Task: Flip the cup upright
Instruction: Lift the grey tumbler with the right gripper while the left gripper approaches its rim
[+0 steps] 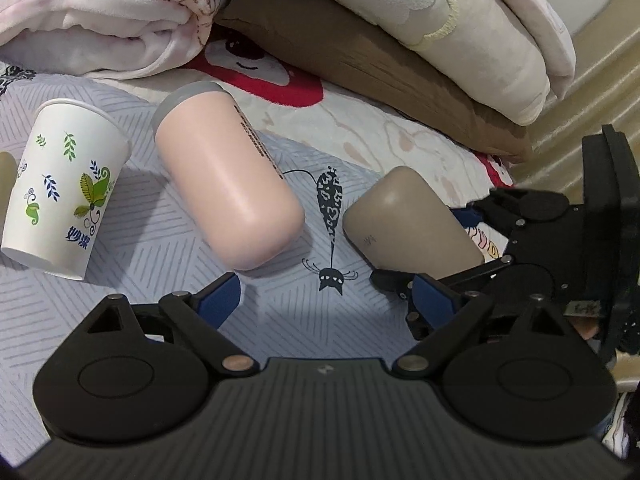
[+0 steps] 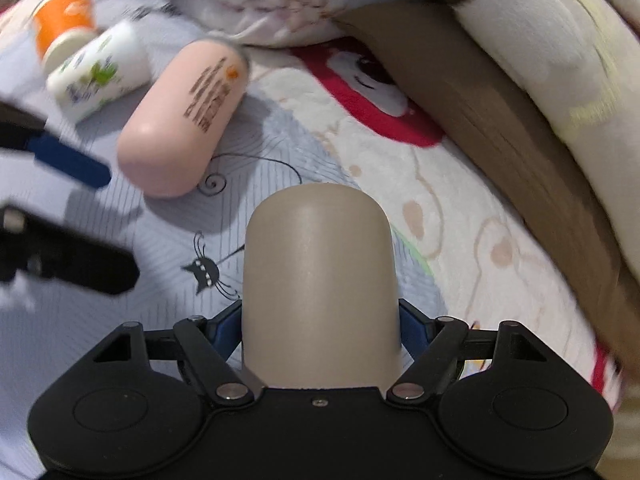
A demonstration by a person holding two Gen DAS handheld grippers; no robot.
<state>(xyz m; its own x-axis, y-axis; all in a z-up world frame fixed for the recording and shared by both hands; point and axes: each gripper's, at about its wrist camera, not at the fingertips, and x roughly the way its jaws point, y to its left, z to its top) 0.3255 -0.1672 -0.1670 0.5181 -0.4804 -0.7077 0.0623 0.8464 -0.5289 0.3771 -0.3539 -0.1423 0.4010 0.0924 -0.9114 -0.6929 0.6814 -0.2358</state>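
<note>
The smooth taupe plastic cup [image 2: 320, 280] is grasped in the right claw [image 2: 320, 332], the blue pads pressed to either side of its wall near the mouth end. Its long axis runs straight forward along the claw's fingers, with the rounded closed base pointing away, so the cup is held on its side just above the patterned bed sheet [image 2: 168, 248]. Whether it touches the sheet cannot be told. The left claw [image 1: 328, 300] is released, its blue pads spread wide with nothing between them, and the cup lies just to its right. The right hand is judged the working one: a turn of the wrist that brings the base downward appears to be what uprighting calls for. A pink rounded tumbler with a grey rim [image 1: 228, 176] and a white paper cup printed with green leaves [image 1: 64, 188] lie well clear to the left.
</note>
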